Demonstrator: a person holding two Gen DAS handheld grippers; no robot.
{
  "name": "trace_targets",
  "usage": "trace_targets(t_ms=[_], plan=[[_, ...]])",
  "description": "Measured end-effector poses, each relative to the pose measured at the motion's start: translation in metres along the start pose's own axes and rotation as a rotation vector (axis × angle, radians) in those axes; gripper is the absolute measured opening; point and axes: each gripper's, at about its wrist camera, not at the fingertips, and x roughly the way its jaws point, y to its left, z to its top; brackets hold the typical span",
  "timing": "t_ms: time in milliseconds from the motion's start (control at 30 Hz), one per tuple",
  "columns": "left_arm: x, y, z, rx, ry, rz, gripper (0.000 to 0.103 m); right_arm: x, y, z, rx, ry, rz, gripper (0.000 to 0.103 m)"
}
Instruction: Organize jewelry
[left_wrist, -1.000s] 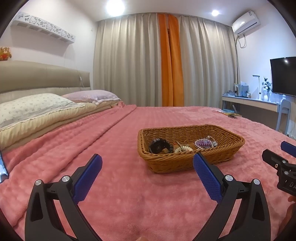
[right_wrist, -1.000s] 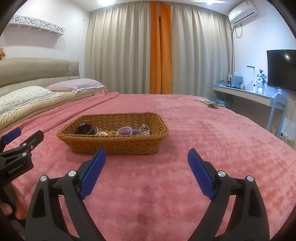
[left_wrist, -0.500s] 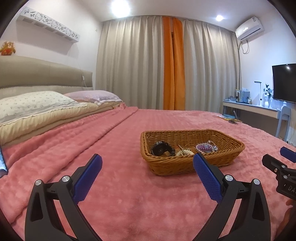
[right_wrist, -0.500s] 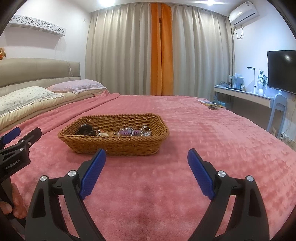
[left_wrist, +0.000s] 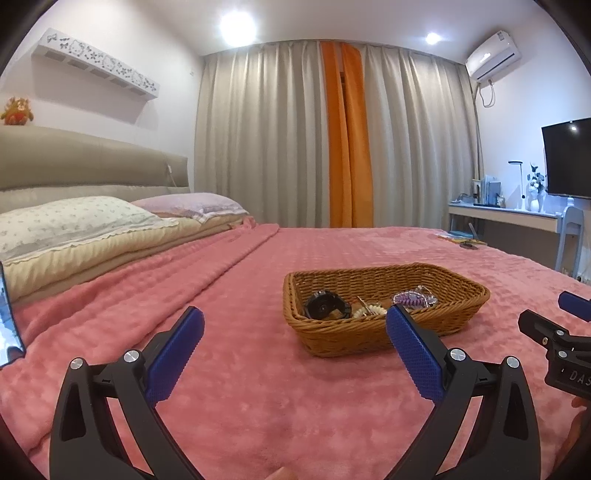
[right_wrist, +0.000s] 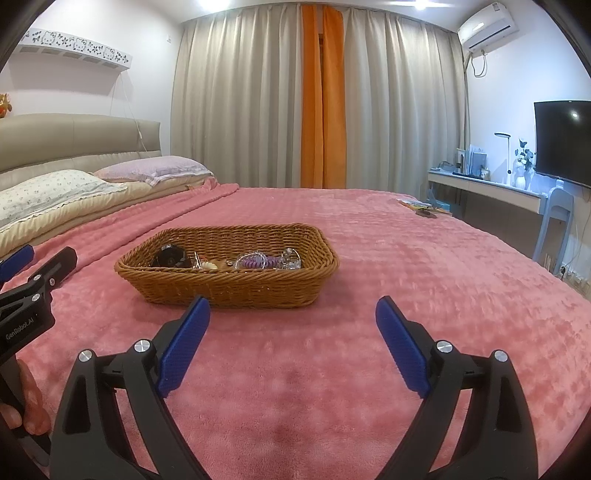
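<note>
On the pink blanket (right_wrist: 406, 258) of the bed sits a woven basket (right_wrist: 229, 288), and the jewelry is all inside it: a dark round watch (right_wrist: 171, 257) at one end, a pale shell-like piece (right_wrist: 210, 265) in the middle, a purple coiled band (right_wrist: 255, 263) and something clear and glittery (right_wrist: 290, 261) beside it. Nothing lies loose on the blanket near the basket.

Over the last second little has shifted. The left gripper (left_wrist: 295, 334) has tipped upward a touch, so the basket sits lower in its view; the right gripper (right_wrist: 293, 321) has barely stirred. Both tongs stay spread wide and hold nothing. With the pieces already gathered in one place, this could be the pile waiting to be sorted or the finished tidy; I can't tell which.

There is plenty of open blanket on every side of the basket. Its rim stands low, so the pieces can be reached from above. The pillows (left_wrist: 74, 225) and the desk (right_wrist: 491, 188) are well apart.
</note>
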Motion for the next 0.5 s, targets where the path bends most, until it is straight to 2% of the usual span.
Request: trace_targets(t_ms=[133, 500], plan=[[0.0038, 0.0040, 0.0011, -0.016, 0.019, -0.019, 0.096, 0.0000, 0.0001, 0.0000, 0.000, -0.001, 0.001, 0.088], [0.0036, 0.0071, 0.0003, -0.031, 0.021, -0.001, 0.096, 0.0009, 0.0004, -0.0004, -0.005, -0.003, 0.000, 0.088]])
